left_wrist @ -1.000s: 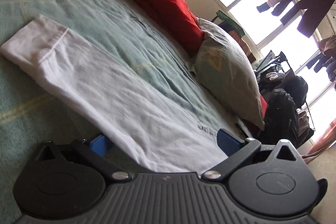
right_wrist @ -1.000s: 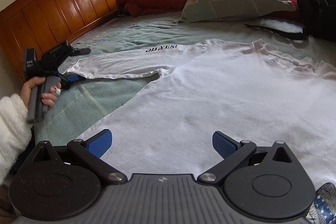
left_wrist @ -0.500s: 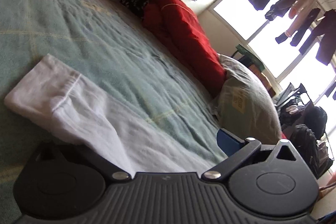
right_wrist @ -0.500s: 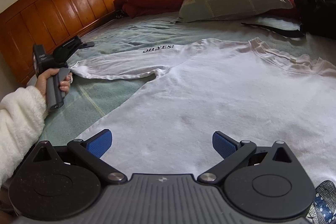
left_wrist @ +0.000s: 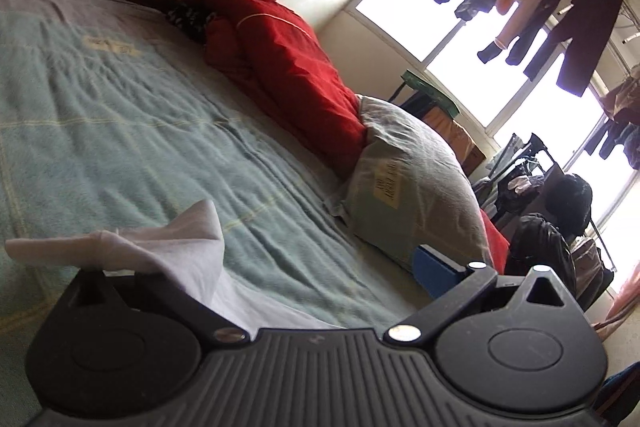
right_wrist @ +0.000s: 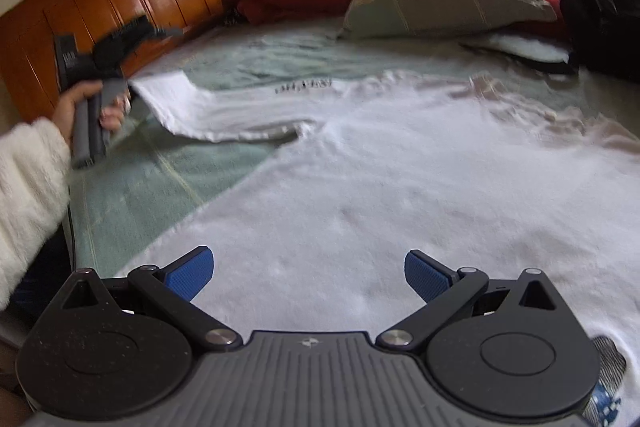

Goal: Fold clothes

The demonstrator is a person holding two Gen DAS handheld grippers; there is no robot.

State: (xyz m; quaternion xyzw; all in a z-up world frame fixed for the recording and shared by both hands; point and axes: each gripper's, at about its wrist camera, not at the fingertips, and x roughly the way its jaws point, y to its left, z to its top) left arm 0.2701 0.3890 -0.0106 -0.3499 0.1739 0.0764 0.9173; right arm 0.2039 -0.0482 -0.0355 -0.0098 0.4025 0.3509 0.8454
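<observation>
Green bedding (right_wrist: 168,195) carries the white shirt (right_wrist: 400,187). Left gripper (right_wrist: 132,35) lifts the sleeve (left_wrist: 188,247); its fingers' grip cannot be told. Right gripper (right_wrist: 308,271) hovers, fingers apart. Next: fold sleeve inward.

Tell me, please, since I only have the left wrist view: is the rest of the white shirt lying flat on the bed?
Observer: Yes. The right wrist view shows the white shirt spread flat on the green blanket.
Operator: Where is the right gripper?
Observer: The right gripper hovers open above the near part of the shirt, gripping nothing.
Operator: And the sleeve at my gripper?
Observer: Only the cuff end of the sleeve is up off the blanket, beside the left gripper; the rest of it lies flat.
</observation>
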